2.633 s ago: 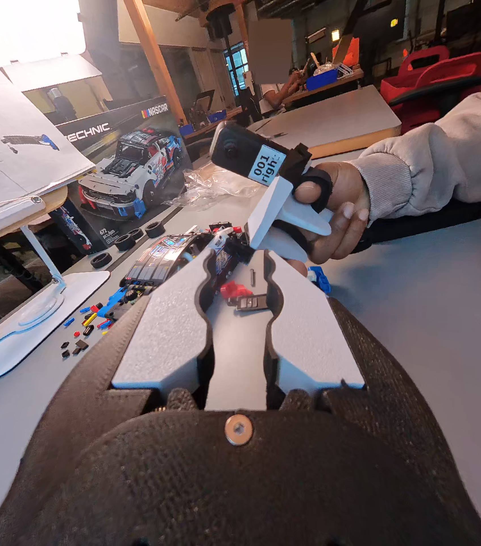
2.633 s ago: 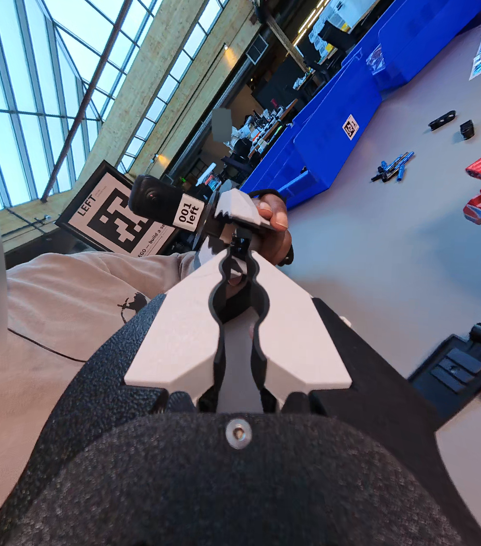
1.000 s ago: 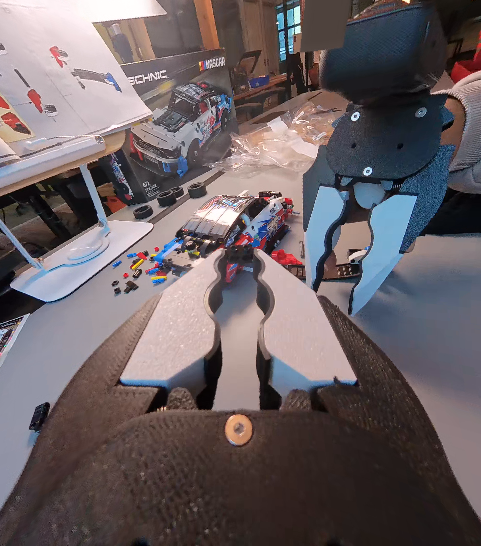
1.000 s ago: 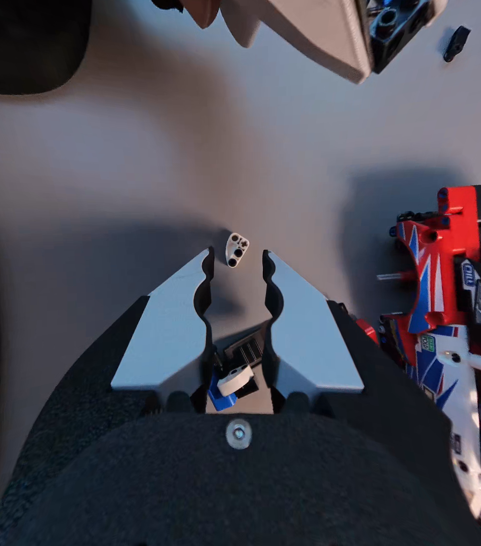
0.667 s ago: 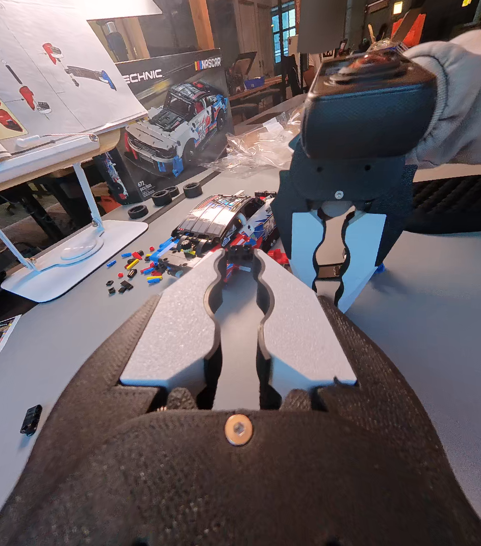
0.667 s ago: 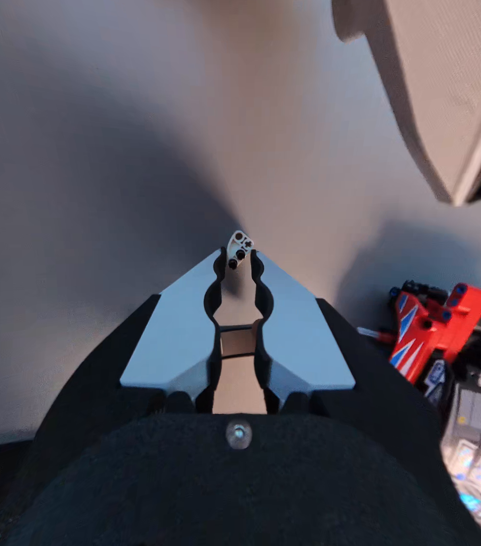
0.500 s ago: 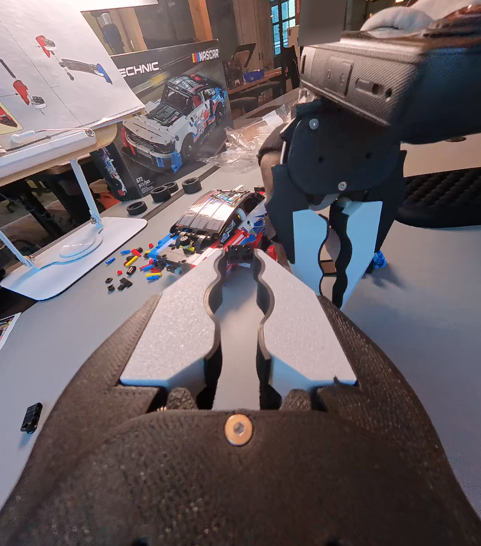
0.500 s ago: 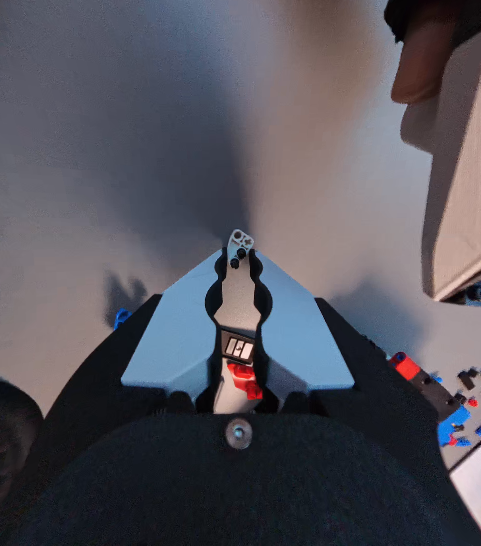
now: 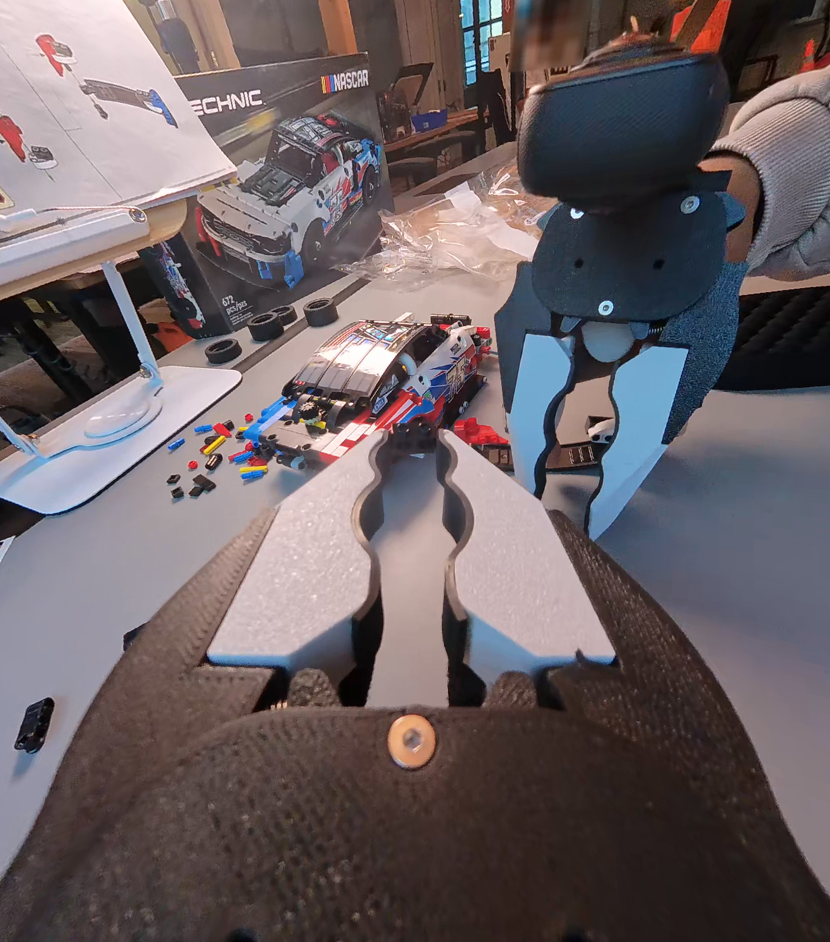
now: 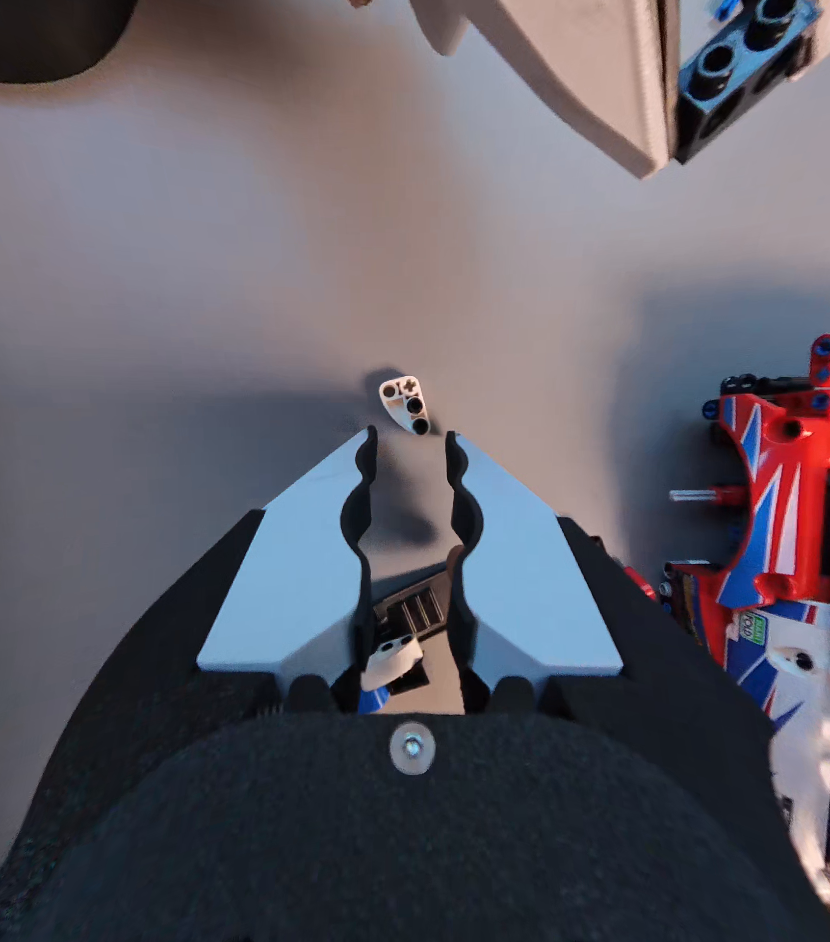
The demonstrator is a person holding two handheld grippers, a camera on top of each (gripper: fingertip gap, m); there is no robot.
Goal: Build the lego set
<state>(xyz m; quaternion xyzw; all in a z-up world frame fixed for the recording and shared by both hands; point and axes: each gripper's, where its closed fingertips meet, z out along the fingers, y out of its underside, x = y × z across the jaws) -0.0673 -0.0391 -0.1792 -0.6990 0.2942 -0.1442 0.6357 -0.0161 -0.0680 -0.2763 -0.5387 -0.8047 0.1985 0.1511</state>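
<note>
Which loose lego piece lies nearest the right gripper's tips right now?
The small white connector with black pins, lying alone just beyond the open right gripper; the coloured bits sit across by the car.

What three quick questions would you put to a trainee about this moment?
1. True or false: the right gripper is clamped on the small white piece.
2. What sits between the left gripper's tips? A: a blue pin. B: a black brick. C: nothing.
3. Fill in: the loose tyres lie in front of the ___.

Key: 1 false, it is open and the piece lies on the table just past its tips; 2 B; 3 box.
</note>
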